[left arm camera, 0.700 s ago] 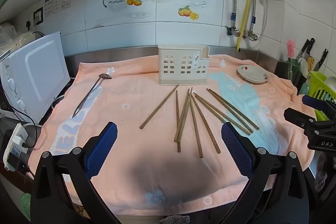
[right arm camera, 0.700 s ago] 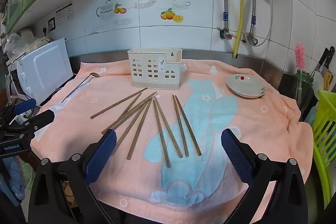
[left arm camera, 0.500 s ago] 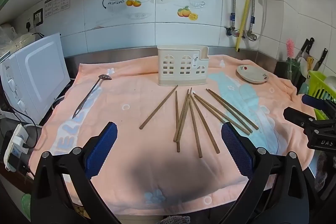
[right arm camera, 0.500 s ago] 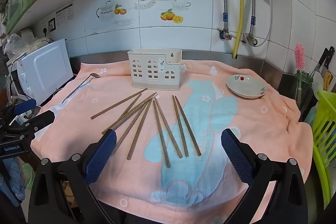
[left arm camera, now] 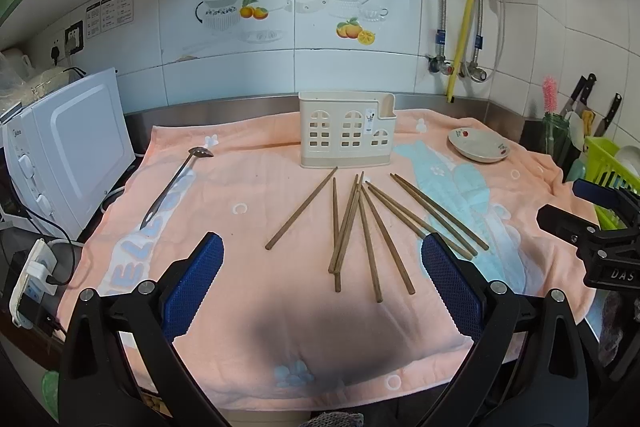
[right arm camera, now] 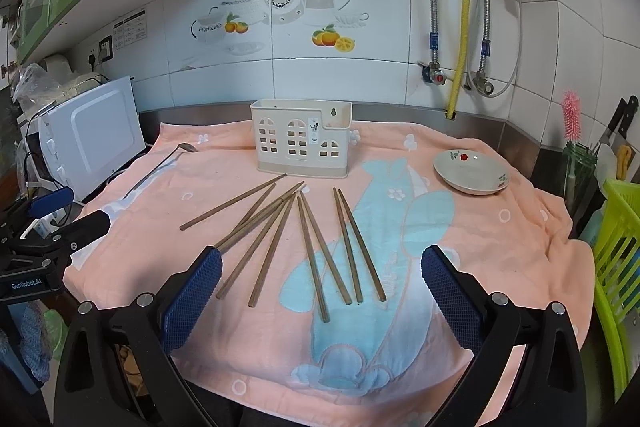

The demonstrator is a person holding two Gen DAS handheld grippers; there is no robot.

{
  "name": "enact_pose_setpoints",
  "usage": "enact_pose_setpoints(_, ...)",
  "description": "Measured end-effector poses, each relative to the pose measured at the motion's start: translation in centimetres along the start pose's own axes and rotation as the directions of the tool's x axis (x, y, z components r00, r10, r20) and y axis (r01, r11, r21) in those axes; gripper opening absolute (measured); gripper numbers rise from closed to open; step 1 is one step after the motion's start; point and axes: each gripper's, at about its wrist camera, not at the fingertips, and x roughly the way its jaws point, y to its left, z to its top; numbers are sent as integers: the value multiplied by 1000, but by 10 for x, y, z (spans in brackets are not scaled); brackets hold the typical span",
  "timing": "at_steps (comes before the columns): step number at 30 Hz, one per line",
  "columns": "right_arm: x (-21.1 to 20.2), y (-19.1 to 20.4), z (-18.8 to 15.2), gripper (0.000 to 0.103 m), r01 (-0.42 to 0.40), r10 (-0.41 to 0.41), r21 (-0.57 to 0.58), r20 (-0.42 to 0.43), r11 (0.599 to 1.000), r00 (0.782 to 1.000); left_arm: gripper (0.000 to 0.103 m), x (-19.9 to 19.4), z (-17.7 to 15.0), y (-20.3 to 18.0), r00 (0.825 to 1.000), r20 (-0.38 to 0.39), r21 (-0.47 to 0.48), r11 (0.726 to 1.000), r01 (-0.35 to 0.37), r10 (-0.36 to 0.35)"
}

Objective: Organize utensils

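Several brown wooden chopsticks [left arm camera: 368, 223] [right arm camera: 304, 239] lie fanned out on a pink towel [left arm camera: 248, 307] [right arm camera: 460, 247]. Behind them stands an empty cream utensil holder [left arm camera: 346, 135] [right arm camera: 302, 143] with window-shaped cutouts. A metal spoon [left arm camera: 176, 183] [right arm camera: 160, 167] lies at the towel's left side. My left gripper [left arm camera: 322, 279] hovers wide open over the near part of the towel, short of the chopsticks. My right gripper [right arm camera: 320, 287] is wide open too, its blue pads flanking the chopsticks' near ends without touching. Each gripper shows at the edge of the other's view.
A white microwave [left arm camera: 68, 151] [right arm camera: 92, 139] stands left of the towel. A small dish [left arm camera: 478, 145] [right arm camera: 470, 171] sits at the back right. A green rack [right arm camera: 616, 267], a jar with a pink brush [right arm camera: 572, 155] and knives [left arm camera: 612, 111] crowd the right edge. Tiled wall and pipes [left arm camera: 466, 15] behind.
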Motion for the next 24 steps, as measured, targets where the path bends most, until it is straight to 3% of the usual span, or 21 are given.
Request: enact_pose_setpoints(24, 0, 3, 1, 97, -6, 6, -2, -8, 1000, 1000, 98, 0, 1, 1, 1000, -5, 1, 1000, 9, -9)
